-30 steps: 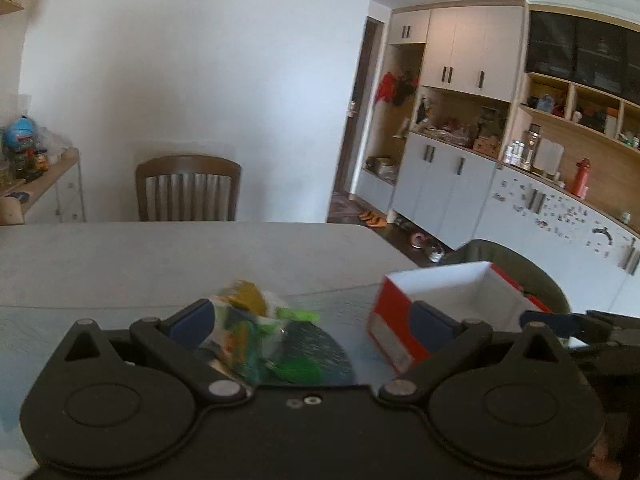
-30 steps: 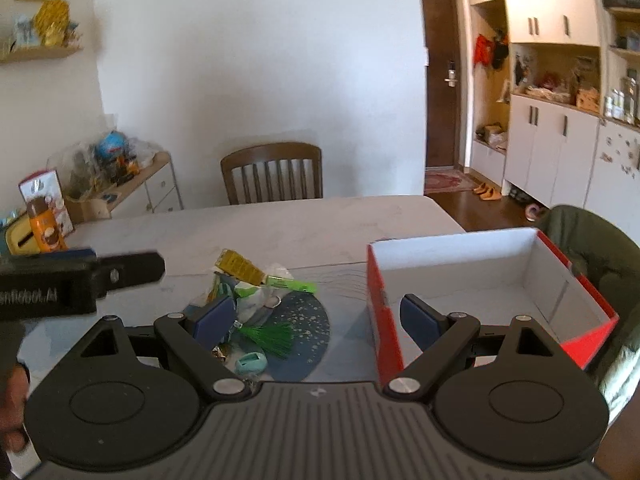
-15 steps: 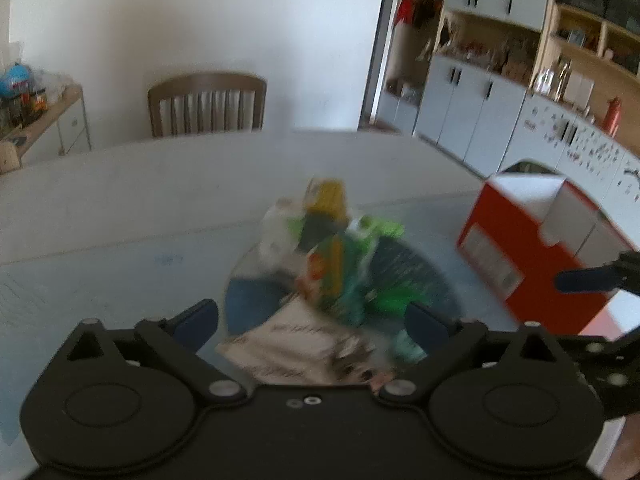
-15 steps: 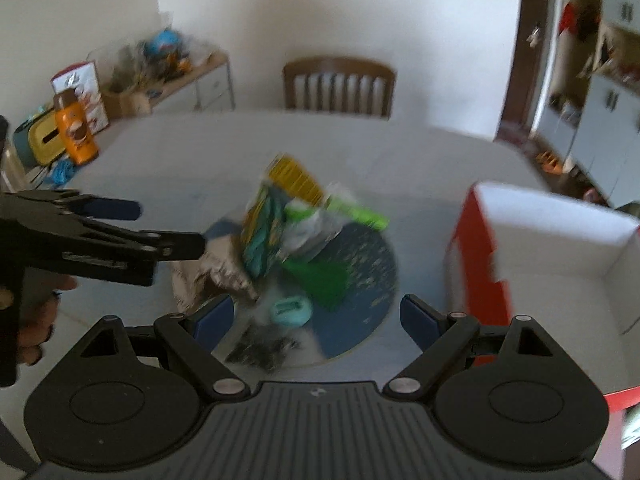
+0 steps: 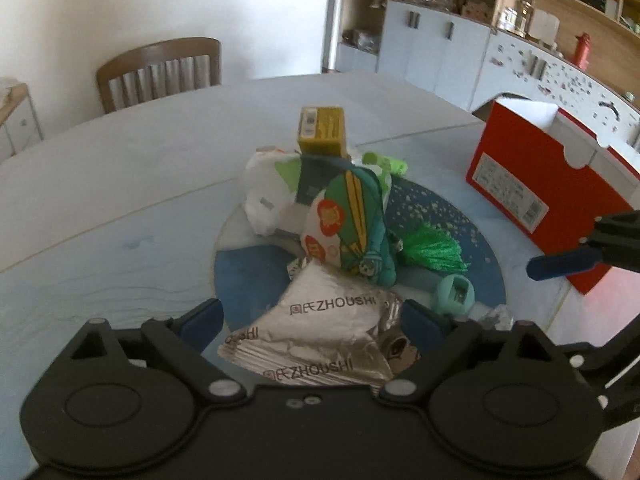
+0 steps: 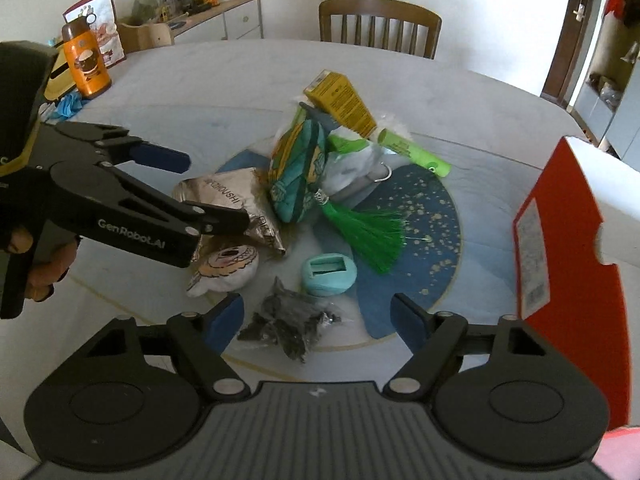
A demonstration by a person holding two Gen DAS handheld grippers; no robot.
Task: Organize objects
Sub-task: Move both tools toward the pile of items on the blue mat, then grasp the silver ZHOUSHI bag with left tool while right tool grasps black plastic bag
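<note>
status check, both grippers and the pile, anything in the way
Left gripper open, over the silver packet. Right gripper open, empty, above the dark packet. Pile unsorted on the blue mat; red box alongside, path clear.

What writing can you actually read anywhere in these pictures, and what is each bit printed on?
"周氏ZHOUSHI": silver foil packet, printed more than once; partly cut off at its edges.
"GenRobot.AI": side of the left gripper.
Red box: white label, print too small to read.
Yellow box: fine print and a code, unreadable.
Green tube: dark lettering, too small.
Orange bottle: label picture only, no legible words.
</note>
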